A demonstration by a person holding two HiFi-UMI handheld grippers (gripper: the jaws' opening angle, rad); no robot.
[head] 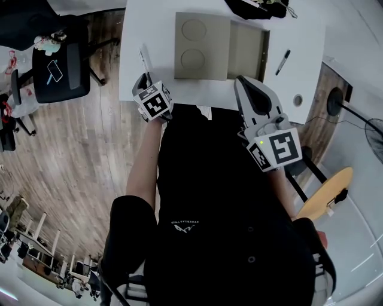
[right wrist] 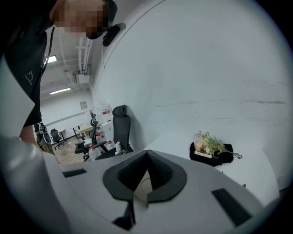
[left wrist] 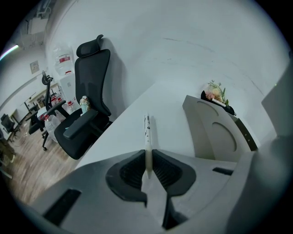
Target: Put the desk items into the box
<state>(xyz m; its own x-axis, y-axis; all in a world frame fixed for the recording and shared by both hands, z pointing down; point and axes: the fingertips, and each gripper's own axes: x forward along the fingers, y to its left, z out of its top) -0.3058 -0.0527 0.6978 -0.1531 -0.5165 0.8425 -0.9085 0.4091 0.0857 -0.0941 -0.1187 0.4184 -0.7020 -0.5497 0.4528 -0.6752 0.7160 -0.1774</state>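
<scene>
A tan cardboard box [head: 246, 51] lies open on the white desk [head: 149, 24], its lid [head: 200, 45] with two round marks folded out to the left. My left gripper [head: 145, 76] hovers at the desk's near edge, left of the box, shut on a white pen [head: 143, 60] that points away from me. The left gripper view has that pen [left wrist: 147, 130] clamped between the pads [left wrist: 132, 171], with the box [left wrist: 215, 135] to the right. My right gripper [head: 240, 79] is at the box's near edge, shut and empty [right wrist: 147, 155]. A black pen [head: 282, 61] lies right of the box.
A black case with flowers [head: 263, 6] sits at the desk's far edge, right of centre [right wrist: 211, 148]. A black office chair [head: 60, 66] stands left of the desk [left wrist: 87, 109]. A round grommet [head: 297, 100] is in the desk's near right corner. A wooden stool [head: 326, 194] stands at my right.
</scene>
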